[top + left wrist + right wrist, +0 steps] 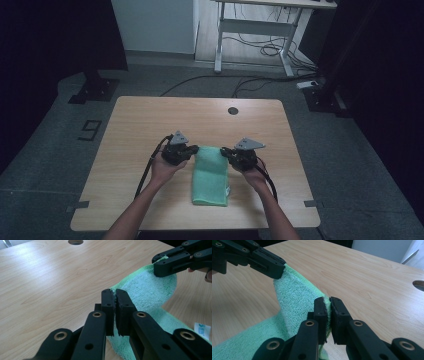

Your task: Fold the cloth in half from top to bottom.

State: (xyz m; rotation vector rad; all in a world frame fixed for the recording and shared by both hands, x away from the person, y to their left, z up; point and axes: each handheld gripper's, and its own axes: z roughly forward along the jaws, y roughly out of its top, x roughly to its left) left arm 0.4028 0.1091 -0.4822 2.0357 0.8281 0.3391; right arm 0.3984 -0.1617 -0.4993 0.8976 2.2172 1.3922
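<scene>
One green microfibre towel [210,176] is lying on the worktop [140,130], and one white label [202,330] is showing at its edge. Two tongs are sitting at the towel's far corners, the left tongs [192,149] and the right tongs [225,151]. One round hole [233,110] is sitting beyond the towel.

Towel [210,176] on table [140,125], near front edge; left gripper [191,150], right gripper [226,151] at far corners, seemingly lifted.
</scene>
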